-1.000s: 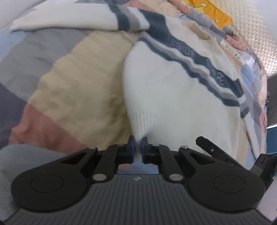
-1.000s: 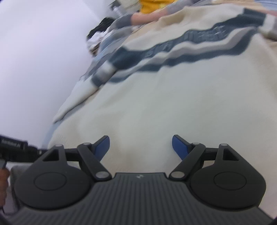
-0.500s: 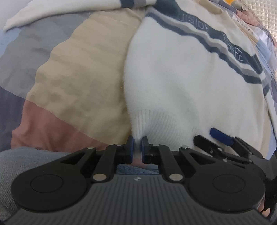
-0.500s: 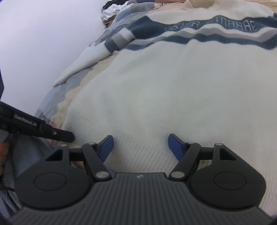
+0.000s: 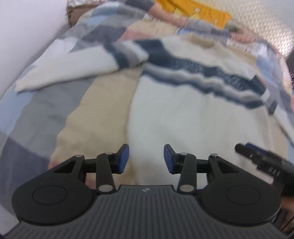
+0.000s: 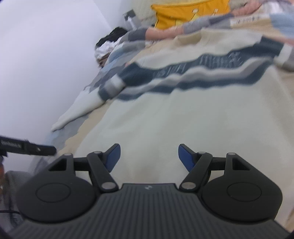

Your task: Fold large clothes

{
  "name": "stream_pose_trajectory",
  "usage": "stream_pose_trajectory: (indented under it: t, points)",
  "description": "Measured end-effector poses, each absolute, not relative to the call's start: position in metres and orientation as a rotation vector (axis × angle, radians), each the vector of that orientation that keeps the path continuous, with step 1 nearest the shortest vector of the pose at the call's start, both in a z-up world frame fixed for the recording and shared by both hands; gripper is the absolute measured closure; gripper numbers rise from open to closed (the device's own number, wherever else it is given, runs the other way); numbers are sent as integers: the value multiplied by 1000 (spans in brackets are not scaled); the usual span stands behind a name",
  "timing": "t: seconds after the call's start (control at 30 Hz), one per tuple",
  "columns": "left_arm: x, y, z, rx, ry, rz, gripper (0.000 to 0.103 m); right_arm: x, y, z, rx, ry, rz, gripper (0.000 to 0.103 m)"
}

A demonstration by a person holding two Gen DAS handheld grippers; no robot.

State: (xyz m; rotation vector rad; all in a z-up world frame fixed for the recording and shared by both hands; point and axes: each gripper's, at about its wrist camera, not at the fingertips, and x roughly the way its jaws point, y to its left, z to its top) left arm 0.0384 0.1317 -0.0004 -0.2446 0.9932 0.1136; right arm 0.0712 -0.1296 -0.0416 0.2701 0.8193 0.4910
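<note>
A bed [image 5: 46, 114] covered by a patchwork quilt [image 5: 102, 103] is seen beside a white wall. A cream sweater [image 5: 193, 114] is spread flat on it, its long axis running away from both grippers, hem nearest. The left gripper [image 5: 145, 158] is opening over the hem's left corner, nothing pinched; the right gripper [image 6: 149, 156] is held apart, empty, above the hem.

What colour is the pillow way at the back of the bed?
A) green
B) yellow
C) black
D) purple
B. The pillow at the far end of the bed, beyond the striped cream sweater, is bright yellow in both wrist views.
</note>
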Motion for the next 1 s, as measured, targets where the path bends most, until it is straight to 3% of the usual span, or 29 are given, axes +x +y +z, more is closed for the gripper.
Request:
stream_pose_trajectory:
  t: [0.37,1.0]
  points:
    - [79,48,-23,-167,844,26,56,80,-160,-37,260,733,341,31]
    - [132,4,-68,-104,722,-24,52,99,-181,-64,218,750,177,31]
